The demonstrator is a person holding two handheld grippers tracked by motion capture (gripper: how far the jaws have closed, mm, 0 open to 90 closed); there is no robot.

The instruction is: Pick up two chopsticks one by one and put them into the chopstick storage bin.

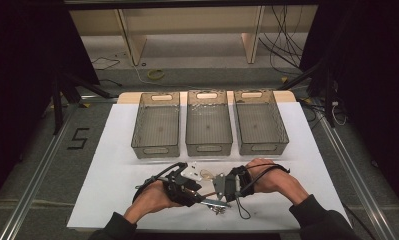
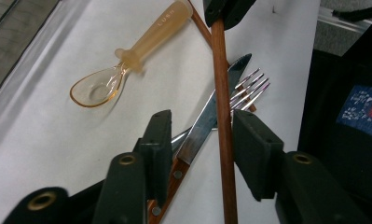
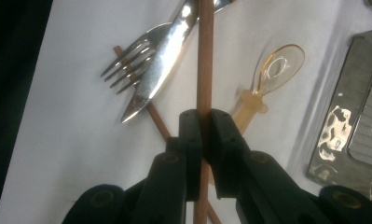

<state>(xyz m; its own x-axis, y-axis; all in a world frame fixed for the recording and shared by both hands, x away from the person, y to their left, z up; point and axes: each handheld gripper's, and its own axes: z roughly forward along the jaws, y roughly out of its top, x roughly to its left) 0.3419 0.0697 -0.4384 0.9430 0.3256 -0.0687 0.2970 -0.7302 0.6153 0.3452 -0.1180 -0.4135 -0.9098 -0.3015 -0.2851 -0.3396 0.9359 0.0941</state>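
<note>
A long brown chopstick [image 3: 204,56] is clamped between the jaws of my right gripper [image 3: 203,116], which is shut on it and holds it above the white sheet. The same chopstick [image 2: 221,93] runs between the open jaws of my left gripper [image 2: 203,116], close to the right-hand jaw. Beneath lie a wooden-handled knife [image 2: 195,140], a fork [image 2: 253,86] and a second chopstick [image 2: 201,25], crossed in a pile. An amber translucent spoon [image 2: 99,88] lies apart beside them. In the high view the left gripper [image 1: 187,187] and right gripper [image 1: 222,185] face each other at the table's front centre.
Three grey translucent bins stand in a row at the back: left [image 1: 156,150], middle [image 1: 208,148], right [image 1: 262,147]. A white sheet [image 1: 112,165] covers the table. One bin's corner [image 3: 361,116] shows near the spoon [image 3: 277,65].
</note>
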